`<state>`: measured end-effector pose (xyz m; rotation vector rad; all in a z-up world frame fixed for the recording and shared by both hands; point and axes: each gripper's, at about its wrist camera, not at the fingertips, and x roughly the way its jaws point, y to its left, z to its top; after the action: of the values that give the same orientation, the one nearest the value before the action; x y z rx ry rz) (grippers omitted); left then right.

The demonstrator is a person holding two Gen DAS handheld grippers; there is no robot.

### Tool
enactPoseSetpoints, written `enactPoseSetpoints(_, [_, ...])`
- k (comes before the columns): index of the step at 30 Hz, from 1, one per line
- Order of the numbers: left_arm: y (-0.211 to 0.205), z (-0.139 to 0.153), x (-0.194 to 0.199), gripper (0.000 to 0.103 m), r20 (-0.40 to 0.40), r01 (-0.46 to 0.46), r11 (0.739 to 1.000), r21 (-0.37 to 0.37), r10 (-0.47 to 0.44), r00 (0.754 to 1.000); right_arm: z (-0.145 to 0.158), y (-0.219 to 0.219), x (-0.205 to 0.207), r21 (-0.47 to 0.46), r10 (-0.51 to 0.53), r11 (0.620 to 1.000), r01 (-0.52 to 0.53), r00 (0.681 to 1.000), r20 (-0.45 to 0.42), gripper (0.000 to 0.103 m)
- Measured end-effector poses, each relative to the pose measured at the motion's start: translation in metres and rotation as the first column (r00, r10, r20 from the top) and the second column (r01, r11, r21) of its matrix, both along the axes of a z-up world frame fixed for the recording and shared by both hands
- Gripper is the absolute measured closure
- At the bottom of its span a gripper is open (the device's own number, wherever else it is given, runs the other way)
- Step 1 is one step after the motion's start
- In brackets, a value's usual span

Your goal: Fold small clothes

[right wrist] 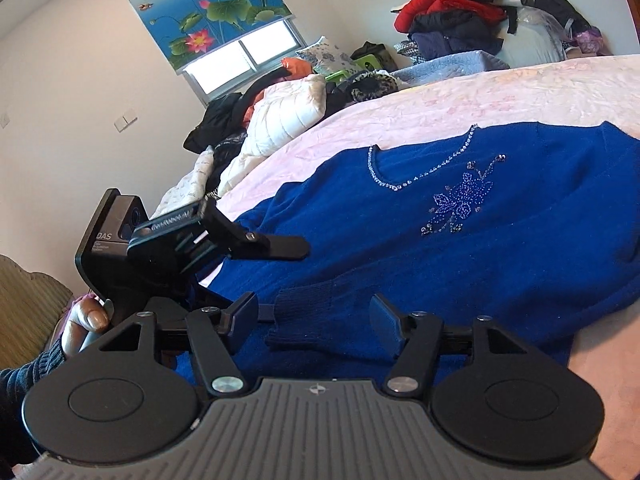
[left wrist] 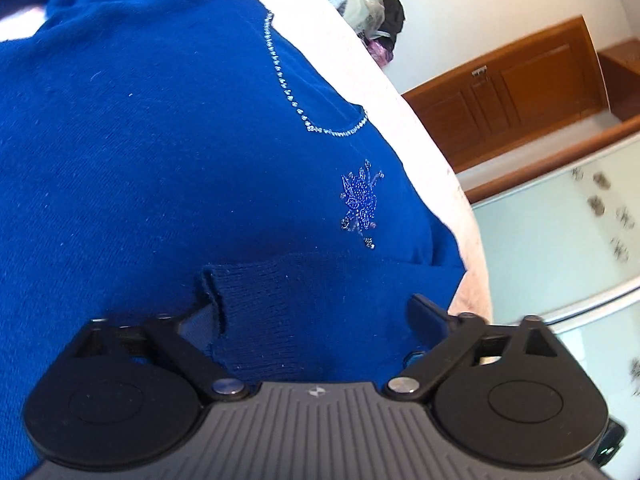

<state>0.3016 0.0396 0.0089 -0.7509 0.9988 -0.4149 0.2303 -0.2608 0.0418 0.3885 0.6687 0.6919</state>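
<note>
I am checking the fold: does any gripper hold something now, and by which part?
Nothing is held. The right gripper stands open around the ribbed cuff of the blue sweater; the left gripper is open too.

Black right gripper [right wrist: 314, 320] with ribbed grey body, silver pivot screws; the hand [right wrist: 82, 326] wears a dark knit sleeve [right wrist: 28, 372].

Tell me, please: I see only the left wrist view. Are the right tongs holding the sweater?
Observer: No. The right tongs are open; a cuff lies between them, not pressed.
Operator: Where are my left tongs?
Observer: The left tongs reach over the sweater, left of its beaded neckline.
Operator: What lies beyond?
Observer: A white quilted jacket at the bed's far edge.
</note>
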Motion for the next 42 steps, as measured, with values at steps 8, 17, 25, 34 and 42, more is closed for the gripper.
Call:
enactPoseSetpoints(8, [-0.016,0.001,0.023,0.098,-0.027,0.094,0.991,0.094,-0.092,0.995,0.003,-0.01,0.001,0.018,-0.032,0.999,0.032,0.999,-0.017,0.035])
enactPoseSetpoints(17, [0.054,0.126,0.039,0.099,0.342,-0.075,0.996,0.056,0.052,0.938,0.0,-0.049,0.026,0.179,-0.138,0.972,0.155,0.985,-0.103,0.033])
enactPoseSetpoints(25, [0.103,0.069,0.07,0.099,0.15,-0.174,0.971,0.164,0.15,0.977,-0.006,-0.087,0.078,0.258,-0.234,0.926,0.275,0.955,-0.18,0.03])
enactPoseSetpoints(34, [0.129,0.083,0.065,0.098,0.18,-0.203,0.965,0.168,0.172,0.969,-0.005,-0.096,0.192,0.005,-0.32,0.944,0.33,0.919,-0.229,0.03])
enactPoseSetpoints(42, [0.131,0.067,0.091,0.098,0.14,-0.194,0.953,0.231,0.165,0.976,-0.033,-0.073,0.221,-0.21,-0.346,0.931,0.3,0.908,-0.236,0.042])
